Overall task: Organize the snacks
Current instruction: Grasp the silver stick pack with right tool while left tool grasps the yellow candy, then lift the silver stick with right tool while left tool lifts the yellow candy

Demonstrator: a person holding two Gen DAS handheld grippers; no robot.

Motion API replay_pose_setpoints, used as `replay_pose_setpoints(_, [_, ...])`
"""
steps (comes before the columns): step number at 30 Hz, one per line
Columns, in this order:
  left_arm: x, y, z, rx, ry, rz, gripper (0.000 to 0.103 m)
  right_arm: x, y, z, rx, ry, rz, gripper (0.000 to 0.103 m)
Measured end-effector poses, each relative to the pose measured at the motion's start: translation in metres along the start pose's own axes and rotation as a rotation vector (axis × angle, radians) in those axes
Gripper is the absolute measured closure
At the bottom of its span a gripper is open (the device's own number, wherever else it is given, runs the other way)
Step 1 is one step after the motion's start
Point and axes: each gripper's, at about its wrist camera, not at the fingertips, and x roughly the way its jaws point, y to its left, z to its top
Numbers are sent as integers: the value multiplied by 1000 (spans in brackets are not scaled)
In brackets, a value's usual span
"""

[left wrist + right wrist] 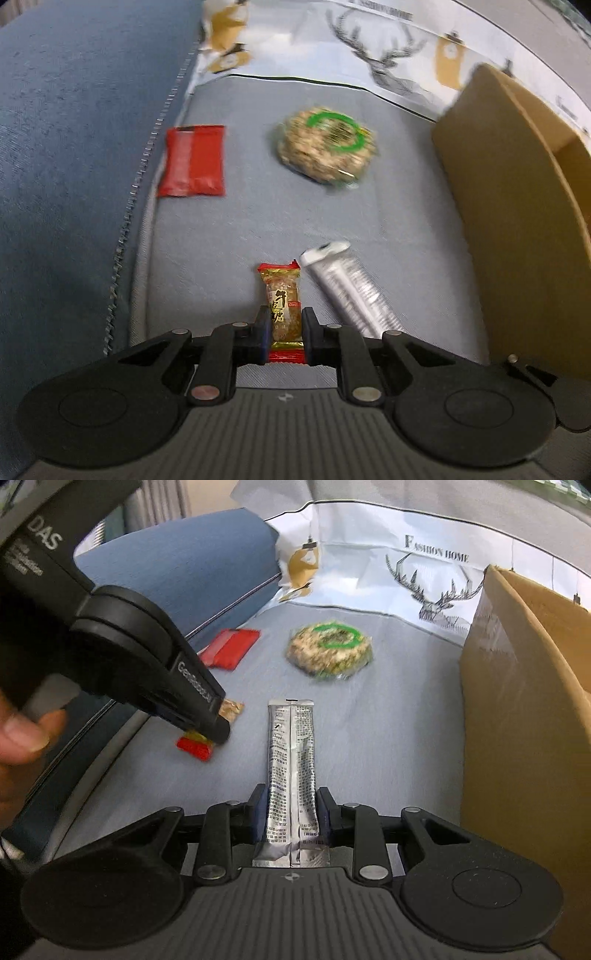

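A grey sofa cushion (229, 236) beside a cardboard box (517, 716). My left tongs (283, 334) pinch a small candy bar (283, 306), stiff and light; my right tongs (291, 821) clamp a slippery, floppy silver sachet (291, 760) near its lower end.

A home living room: a blue fabric sofa (192, 561), its seat cushion (240, 229) backed by a deer-print "Fashion Home" cover (424, 565).

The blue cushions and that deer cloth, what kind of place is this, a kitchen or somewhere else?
Probably a living room, not a kitchen. The snacks lie on a sofa seat beside a blue cushion, with a cloth printed with a deer and "Fashion Home" behind them. A cardboard box stands on the seat.
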Motion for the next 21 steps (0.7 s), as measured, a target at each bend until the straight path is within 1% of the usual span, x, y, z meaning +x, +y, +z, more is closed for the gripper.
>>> replay_pose_setpoints(2, [4,-4,-4,27,30,-12,85,-8,1,-6,8,17,14,73])
replay_pose_setpoints(5, [7,-11,-8,75,54,2,84,-18,5,-13,5,36,21,72])
replay_pose_setpoints(7, [8,-11,-6,77,56,3,84,-21,6,-17,4,41,28,71])
replay_pose_setpoints(8, [9,-11,-5,75,55,4,84,-21,6,-18,6,40,34,68])
replay_pose_setpoints(10, [11,-11,-5,74,54,8,83,-18,5,-18,8,38,30,68])
replay_pose_setpoints(15, [14,-15,-2,88,51,14,76,-8,0,-19,36,39,37,68])
replay_pose_setpoints(21, [14,-16,-1,94,48,16,76,-1,1,-17,24,29,39,66])
